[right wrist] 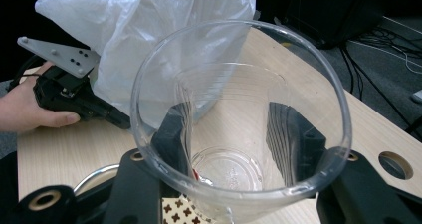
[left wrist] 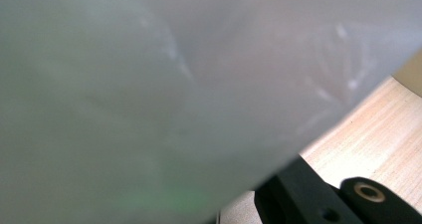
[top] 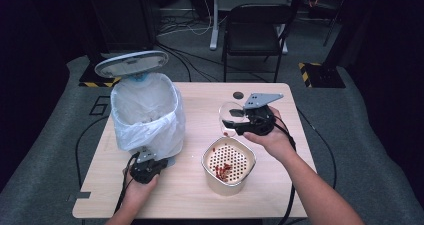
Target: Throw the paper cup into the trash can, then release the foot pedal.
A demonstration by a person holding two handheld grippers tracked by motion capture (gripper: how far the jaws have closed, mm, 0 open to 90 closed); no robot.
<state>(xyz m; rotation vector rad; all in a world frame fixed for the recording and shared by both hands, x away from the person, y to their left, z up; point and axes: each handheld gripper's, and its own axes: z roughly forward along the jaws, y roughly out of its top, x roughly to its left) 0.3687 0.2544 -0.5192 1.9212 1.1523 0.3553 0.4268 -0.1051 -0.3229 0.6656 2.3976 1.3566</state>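
the right gripper (top: 235, 123), centre right of the frame, clamps a clear cup (top: 231, 114), mouth toward the lined bin (top: 145, 112) at left. the left gripper (top: 148, 161) stands closed at the bin's base, steadying it.

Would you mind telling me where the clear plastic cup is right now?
The clear plastic cup is clamped in the right gripper, above the table's right half in the high view, just beyond the cream perforated strainer basket and right of the white-bagged bin.
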